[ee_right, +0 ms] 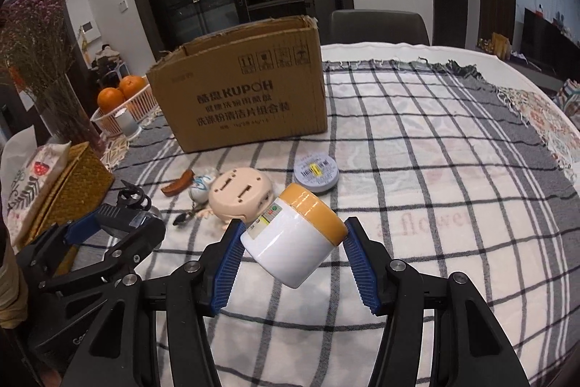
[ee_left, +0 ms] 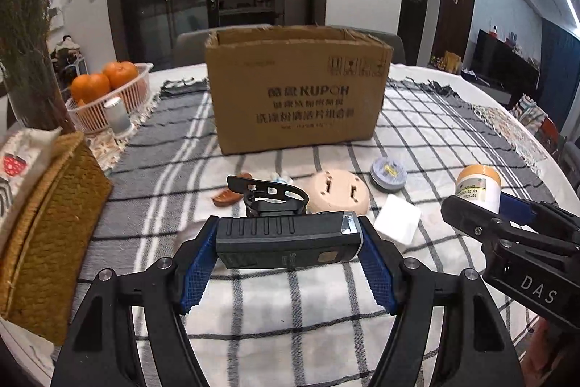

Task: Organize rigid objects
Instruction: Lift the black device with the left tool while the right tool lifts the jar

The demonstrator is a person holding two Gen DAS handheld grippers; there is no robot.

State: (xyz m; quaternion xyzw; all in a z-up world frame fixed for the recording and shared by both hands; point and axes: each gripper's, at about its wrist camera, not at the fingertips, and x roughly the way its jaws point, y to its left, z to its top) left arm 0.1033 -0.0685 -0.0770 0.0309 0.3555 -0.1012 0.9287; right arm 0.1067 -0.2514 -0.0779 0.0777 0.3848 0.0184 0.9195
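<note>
A: So, both tools are loaded. The left gripper (ee_left: 288,240) is clamped across the ends of a dark bike light (ee_left: 288,238), its strap mount sticking out at 12 o'clock from the body. The long axis lies crosswise between the blue pads, probably because the flat end faces give the surest bite.

B: Agreed. The right gripper (ee_right: 291,242) is squeezed on a white jar with a yellow lid (ee_right: 295,234). The jar is tilted, lid toward 1 o'clock, pads on the wall and the lid edge. Slip risk looks moderate, since the wall is smooth and round.

A: Both items appear clear of the checked cloth (ee_right: 417,205); I cannot confirm it exactly. The cardboard box (ee_left: 297,89) sits at 12 o'clock from the left gripper, top flaps open. My guess is it is the destination.

B: Contents of the box: not visible from either wrist view, the near wall blocks the interior. Leave that unrecorded.

A: Other container: a white lattice basket (ee_left: 112,97) at 10 o'clock, holding oranges (ee_left: 105,78). A woven tissue box (ee_left: 47,231) is at 9 o'clock.

B: Loose on the cloth, between grippers and box: a beige round device (ee_right: 241,196) face down, a small round tin (ee_right: 316,173) at its 2 o'clock, a brown piece (ee_right: 177,186) and a little figurine (ee_right: 200,189) at its 9 o'clock, and a white square block (ee_left: 397,220).

A: Judgement: roughly five items remain, so the task is early to midway.
</note>
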